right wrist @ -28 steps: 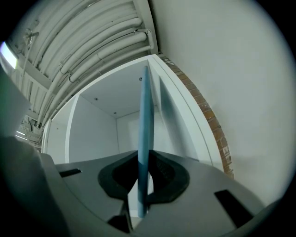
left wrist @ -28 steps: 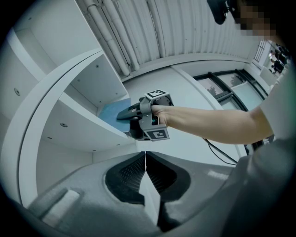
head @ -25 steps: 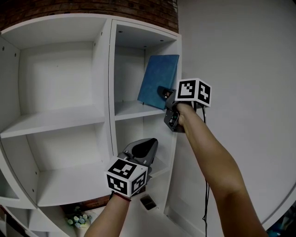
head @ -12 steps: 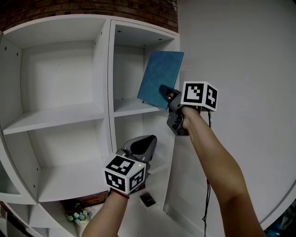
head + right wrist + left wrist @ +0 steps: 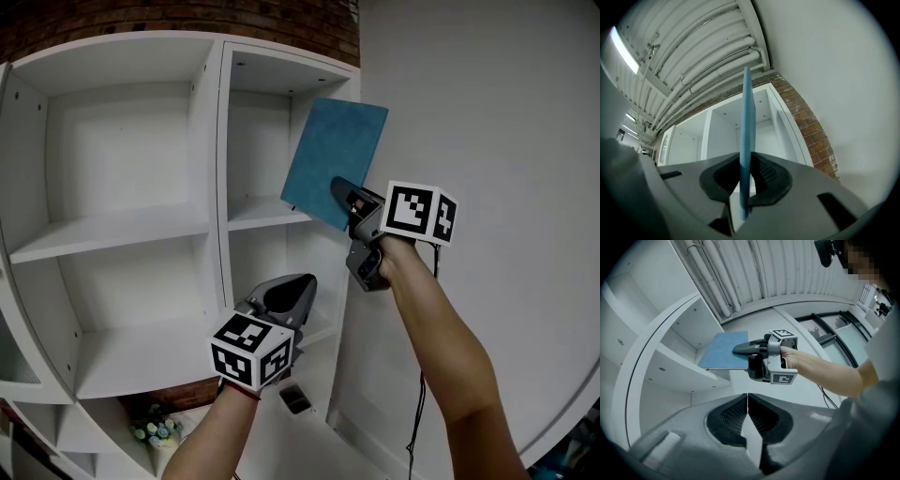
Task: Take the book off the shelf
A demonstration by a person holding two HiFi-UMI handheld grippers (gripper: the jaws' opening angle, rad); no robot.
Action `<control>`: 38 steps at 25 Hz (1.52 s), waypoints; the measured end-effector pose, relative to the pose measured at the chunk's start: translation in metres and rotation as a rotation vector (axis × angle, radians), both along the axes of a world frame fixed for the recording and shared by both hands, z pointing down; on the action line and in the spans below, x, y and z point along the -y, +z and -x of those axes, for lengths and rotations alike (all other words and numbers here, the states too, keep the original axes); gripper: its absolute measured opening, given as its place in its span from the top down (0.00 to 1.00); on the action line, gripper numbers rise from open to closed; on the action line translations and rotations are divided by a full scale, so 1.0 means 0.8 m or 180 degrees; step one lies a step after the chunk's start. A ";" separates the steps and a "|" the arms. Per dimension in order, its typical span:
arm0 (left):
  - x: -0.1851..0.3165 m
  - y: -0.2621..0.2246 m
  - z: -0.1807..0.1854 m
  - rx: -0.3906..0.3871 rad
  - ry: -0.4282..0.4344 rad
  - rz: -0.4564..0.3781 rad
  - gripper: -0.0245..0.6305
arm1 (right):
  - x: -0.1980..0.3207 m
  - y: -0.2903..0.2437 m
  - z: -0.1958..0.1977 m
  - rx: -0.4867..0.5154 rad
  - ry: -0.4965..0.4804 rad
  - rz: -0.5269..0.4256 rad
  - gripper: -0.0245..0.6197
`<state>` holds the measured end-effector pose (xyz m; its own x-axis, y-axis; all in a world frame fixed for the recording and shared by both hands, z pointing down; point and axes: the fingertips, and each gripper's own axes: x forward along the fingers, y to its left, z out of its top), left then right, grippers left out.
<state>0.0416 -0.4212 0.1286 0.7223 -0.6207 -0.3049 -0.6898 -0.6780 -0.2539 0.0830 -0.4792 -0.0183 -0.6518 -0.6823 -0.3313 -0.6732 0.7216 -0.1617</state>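
Book (image 5: 333, 155) corner behind right tongs (image 5: 337, 187)

— Bright enough in here?
— Yes, soft and even. A ceiling strip light (image 5: 622, 47) glows up left of the shelf (image 5: 122, 225), and its compartments hold only faint grey shade.
— Sharp?
— Mostly. The shelf's boards bow, and the gripper views darken at the corners.

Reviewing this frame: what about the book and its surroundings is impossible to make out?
- Book: in the head view the right hand-held gripper covers its lower corner. The right gripper view shows it only edge-on, so no cover face is visible there.
- Small dark object near the foot of the shelf: head view, too small to identify.
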 end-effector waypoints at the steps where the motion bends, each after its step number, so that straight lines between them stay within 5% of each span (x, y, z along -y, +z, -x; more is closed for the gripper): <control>1: -0.001 0.001 0.000 -0.0002 -0.0002 0.0009 0.95 | -0.005 0.003 -0.001 -0.0009 -0.0006 -0.0025 0.88; 24: -0.071 0.021 0.010 -0.0099 0.0115 -0.0127 0.95 | -0.132 0.086 -0.023 0.0244 -0.0312 -0.0501 0.88; 38: -0.108 0.077 0.015 -0.0160 0.0289 0.0048 0.95 | -0.173 0.197 -0.028 0.0351 -0.0413 -0.0295 0.88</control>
